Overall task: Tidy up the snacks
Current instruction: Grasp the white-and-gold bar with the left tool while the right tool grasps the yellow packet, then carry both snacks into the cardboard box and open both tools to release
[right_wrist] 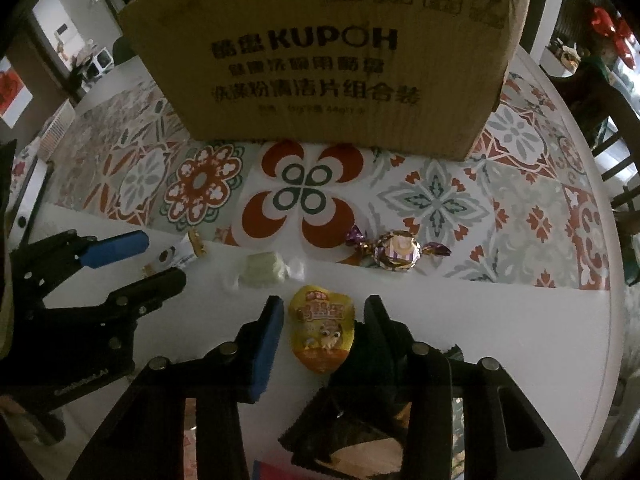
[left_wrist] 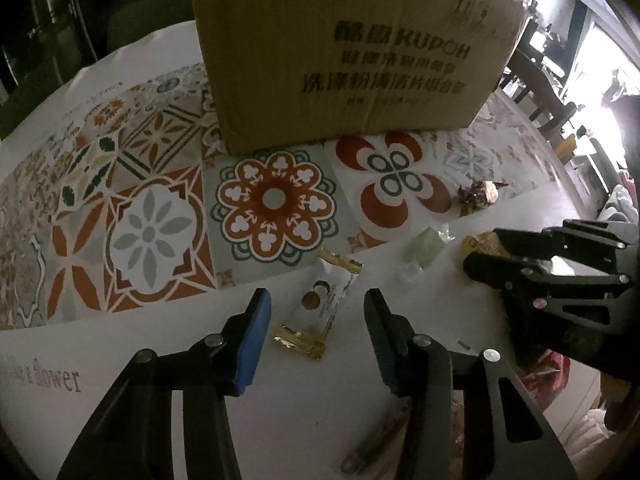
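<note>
On the patterned desk point(left_wrist: 168, 360) we see a cardboard box point(right_wrist: 320, 60). Our left tool point(left_wrist: 316, 312) stands apart around a white-and-gold wrapper point(left_wrist: 324, 300) (untouched). Our right tool point(right_wrist: 324, 320) flanks a yellow pouch point(right_wrist: 323, 326), gap visible at the blue pad.

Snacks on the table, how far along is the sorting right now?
Nothing looks packed: the cardboard box shows only its side. In hand: the left gripper straddles the white gold-ended packet, the right gripper straddles the yellow pouch, neither gripped. Left: the purple-wrapped candy and the pale wrapped sweet.
</note>
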`<state>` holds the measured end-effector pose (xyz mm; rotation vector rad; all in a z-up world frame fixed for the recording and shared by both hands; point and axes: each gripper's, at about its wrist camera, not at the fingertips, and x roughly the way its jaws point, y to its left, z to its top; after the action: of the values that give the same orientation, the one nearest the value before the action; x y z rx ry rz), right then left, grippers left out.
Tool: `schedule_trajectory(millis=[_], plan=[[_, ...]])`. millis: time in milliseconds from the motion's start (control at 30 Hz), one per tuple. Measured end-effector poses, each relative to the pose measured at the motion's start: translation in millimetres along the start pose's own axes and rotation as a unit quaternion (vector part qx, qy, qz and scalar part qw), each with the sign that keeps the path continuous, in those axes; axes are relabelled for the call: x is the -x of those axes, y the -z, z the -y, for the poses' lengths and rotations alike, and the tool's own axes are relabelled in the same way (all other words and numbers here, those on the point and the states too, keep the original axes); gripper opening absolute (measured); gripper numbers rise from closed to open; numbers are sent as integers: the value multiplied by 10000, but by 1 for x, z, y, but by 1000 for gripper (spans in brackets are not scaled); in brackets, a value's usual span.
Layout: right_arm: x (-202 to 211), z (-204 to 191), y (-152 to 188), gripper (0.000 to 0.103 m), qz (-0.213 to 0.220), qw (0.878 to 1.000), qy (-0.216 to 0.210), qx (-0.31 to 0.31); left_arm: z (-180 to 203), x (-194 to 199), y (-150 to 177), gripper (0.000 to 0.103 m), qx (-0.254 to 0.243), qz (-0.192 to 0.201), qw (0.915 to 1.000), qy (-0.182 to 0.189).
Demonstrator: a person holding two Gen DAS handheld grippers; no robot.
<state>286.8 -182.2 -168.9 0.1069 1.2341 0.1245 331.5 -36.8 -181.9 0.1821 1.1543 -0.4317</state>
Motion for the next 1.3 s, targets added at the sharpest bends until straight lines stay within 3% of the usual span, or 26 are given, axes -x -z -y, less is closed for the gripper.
schedule_trajectory(millis=[133,267,567,767,1300], plan=[[-3,-3,3,24,-27,10000,28,63,-1,-2,-1,41,43,-2,10000,-26],[-4,-4,2,23,-23,10000,7,58,2,-3,-1,20,2,5,10000,23],[10,-5,2,23,150,9999,-56,48,9,13,-3,19,-52,124,9999,17],[30,-7,2,23,390,9992,-112,51,13,43,-9,19,-104,470,9988,84],[118,-16,-4,23,1559,9875,-234,35,31,129,-23,19,-160,1546,9878,113]])
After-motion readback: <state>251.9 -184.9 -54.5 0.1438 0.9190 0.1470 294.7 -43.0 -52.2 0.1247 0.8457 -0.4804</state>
